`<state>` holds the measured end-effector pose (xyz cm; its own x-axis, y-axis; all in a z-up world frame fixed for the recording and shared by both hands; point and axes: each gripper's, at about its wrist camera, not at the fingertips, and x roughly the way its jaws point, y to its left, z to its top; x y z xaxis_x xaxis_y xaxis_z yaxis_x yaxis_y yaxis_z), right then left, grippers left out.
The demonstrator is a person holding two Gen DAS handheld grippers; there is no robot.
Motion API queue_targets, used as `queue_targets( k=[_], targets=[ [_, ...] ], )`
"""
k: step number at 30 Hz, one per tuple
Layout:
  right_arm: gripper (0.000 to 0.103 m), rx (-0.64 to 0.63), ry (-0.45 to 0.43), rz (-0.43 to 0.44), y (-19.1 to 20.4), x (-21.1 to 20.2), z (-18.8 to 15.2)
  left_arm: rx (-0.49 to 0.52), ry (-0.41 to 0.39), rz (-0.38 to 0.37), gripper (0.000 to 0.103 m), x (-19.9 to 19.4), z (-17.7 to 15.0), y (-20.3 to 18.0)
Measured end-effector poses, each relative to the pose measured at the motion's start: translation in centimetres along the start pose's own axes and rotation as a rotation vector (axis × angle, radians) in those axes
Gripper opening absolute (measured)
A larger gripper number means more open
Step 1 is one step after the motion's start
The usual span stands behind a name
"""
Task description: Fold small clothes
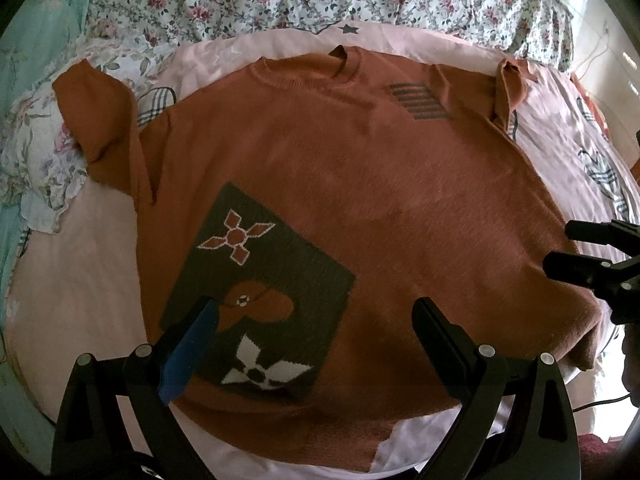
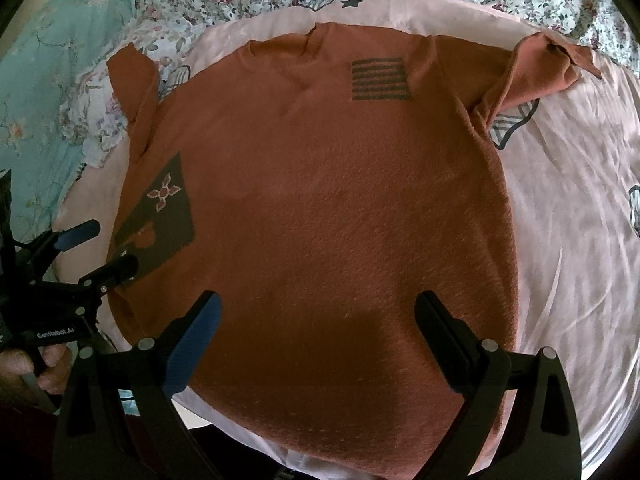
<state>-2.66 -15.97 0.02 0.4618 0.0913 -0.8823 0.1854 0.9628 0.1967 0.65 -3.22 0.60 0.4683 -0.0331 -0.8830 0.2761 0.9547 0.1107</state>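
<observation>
Sweater (image 1: 340,184) lies flat on bed (image 2: 568,216), unfolded. My left tongs (image 1: 314,320) & right tongs (image 2: 318,312) both gape over near hem, empty. Next: grip hem corners.

Dim and murky overall; daylight glare from the upper right, soft shadow low on the sweater (image 2: 320,220), heavy fisheye bending, black vignetted corners.

One readable label

"GenRobot.AI" stands in white letters on the black body of the left gripper (image 2: 114,248), seen from the right wrist view.
</observation>
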Motion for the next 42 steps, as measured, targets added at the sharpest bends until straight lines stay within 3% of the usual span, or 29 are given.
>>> queue_targets(
  k=[13,22,31,35,42],
  targets=[
    [0.097,0.079,-0.046,-0.024,-4.0,-1.0,1.9,-0.04,0.034,-0.014,0.098,1.2,2.1,0.4],
    [0.096,0.212,-0.144,-0.084,-11.4,-2.9,7.8,-0.081,0.037,-0.045,0.098,2.5,5.2,0.5],
    [0.068,0.446,-0.289,-0.097,-24.0,-4.0,15.4,-0.103,0.111,-0.038,0.098,5.2,7.0,-0.3],
    [0.058,0.628,-0.362,-0.088,-31.2,-3.8,18.5,-0.115,0.135,-0.028,0.098,6.2,7.4,-0.6],
    [0.051,0.759,-0.362,-0.141,-38.6,-0.9,22.7,-0.158,0.204,-0.022,0.098,8.9,8.4,-1.4]
  ],
)
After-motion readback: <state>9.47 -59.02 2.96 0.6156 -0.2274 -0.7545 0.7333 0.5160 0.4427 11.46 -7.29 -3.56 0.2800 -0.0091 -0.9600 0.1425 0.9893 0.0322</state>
